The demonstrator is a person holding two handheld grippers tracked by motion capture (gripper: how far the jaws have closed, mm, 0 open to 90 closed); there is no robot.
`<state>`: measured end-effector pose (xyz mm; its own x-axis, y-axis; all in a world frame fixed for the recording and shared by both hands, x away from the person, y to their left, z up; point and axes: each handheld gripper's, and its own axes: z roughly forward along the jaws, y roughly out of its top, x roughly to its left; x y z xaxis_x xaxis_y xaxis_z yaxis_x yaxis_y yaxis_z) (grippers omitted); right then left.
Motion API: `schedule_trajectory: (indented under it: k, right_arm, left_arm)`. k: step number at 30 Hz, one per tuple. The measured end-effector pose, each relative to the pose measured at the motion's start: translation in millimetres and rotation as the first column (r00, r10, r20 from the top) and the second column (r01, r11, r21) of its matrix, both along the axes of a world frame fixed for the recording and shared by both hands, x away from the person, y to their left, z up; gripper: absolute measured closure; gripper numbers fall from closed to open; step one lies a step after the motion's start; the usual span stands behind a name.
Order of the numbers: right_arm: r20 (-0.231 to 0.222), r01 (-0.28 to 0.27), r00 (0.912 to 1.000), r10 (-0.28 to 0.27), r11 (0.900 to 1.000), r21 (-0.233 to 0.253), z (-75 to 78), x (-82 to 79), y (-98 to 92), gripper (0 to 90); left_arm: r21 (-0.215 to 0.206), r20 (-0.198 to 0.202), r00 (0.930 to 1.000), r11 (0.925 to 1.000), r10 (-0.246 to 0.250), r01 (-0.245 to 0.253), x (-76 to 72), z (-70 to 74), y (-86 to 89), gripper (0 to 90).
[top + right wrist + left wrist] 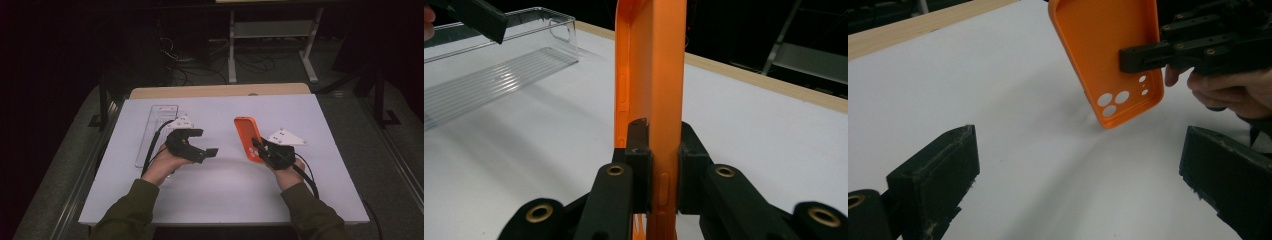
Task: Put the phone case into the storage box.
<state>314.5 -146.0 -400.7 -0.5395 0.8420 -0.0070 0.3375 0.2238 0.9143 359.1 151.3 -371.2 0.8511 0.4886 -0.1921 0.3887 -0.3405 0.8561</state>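
An orange phone case [247, 136] with its hollow side showing is held up on edge over the white table [220, 195]. My right gripper [257, 146] is shut on the case's side wall, one jaw inside and one outside; in the right gripper view the gripper [659, 165] pinches the case [654, 65] near its side buttons. In the left gripper view the case [1105, 50] has its camera-hole corner down near the table. My left gripper [204, 142] stands open and empty to the left of the case; in its own view the gripper [1078, 175] has jaws wide apart.
A long clear plastic tray [156, 131] lies at the table's left, behind the left hand, also seen as the tray [499, 65] in the right gripper view. A wooden edge [220, 90] runs along the far side. Desk legs and cables sit beyond.
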Motion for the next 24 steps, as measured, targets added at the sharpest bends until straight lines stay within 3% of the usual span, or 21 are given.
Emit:
schedule_trajectory:
  k: [3, 7, 11, 24]
  right_arm:
    - [0.004, -0.006, 1.0000, 0.006, 1.000, -0.001, 0.5, -0.5, 2.2, 78.3]
    - [0.015, -0.014, 0.9998, 0.014, 1.000, -0.006, 0.2, -0.6, 5.2, 78.3]
    - [0.016, -0.015, 0.9997, 0.015, 1.000, -0.006, 0.1, -1.0, 7.8, 78.3]
    - [0.011, -0.023, 0.9997, 0.022, 1.000, 0.018, 3.4, 3.2, 28.4, 78.3]
  left_arm:
    - [-0.021, -0.011, 0.9999, 0.9997, 0.013, -0.014, -0.4, 0.5, -2.9, 2.2]
    - [-0.017, -0.004, 0.9997, 0.9995, 0.025, -0.026, -0.8, 0.9, -4.9, 2.2]
    - [-0.048, -0.025, 0.9992, 0.9984, 0.030, -0.031, -0.5, 0.1, -6.5, 2.2]
    - [-0.044, -0.012, 0.9980, 0.9971, 0.062, -0.062, -1.1, 1.7, -5.0, 2.2]
